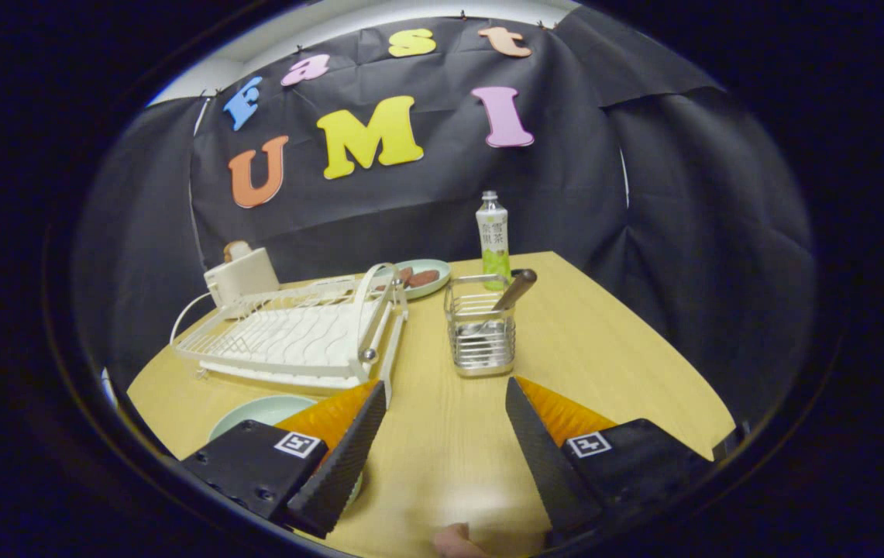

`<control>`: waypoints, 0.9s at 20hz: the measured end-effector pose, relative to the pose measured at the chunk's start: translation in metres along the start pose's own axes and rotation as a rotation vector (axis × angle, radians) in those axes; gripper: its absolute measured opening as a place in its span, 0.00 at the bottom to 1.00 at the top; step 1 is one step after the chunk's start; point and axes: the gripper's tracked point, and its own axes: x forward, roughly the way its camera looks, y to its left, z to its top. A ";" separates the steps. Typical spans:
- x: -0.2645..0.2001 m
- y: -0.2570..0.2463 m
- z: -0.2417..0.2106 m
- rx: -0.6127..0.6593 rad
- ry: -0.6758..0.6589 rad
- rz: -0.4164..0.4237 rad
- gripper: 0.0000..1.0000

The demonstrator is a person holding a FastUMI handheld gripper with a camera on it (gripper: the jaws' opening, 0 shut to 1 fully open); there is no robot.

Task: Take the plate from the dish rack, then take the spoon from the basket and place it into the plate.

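Hovering over the counter (604, 349), tongs (445, 403) spread apart and empty, wire basket (480, 333) with the spoon (515, 291) just ahead, pale-green plate (256, 411) left of it.

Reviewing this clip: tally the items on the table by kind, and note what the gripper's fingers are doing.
Plates: 2, a pale green plate beside the left finger and a far plate holding food
Dish rack: 1
Basket: 1
Spoon: 1, standing in the basket
Bottle: 1
Toaster: 1
Total: 7
Gripper: open, holding nothing, basket just ahead.
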 end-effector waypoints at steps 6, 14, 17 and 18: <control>0.052 -0.035 0.040 -0.036 -0.103 -0.059 0.99; 0.079 -0.028 0.068 -0.049 -0.120 -0.064 0.84; 0.088 -0.020 0.071 -0.065 -0.109 -0.065 0.61; 0.091 -0.017 0.070 -0.077 -0.098 -0.066 0.49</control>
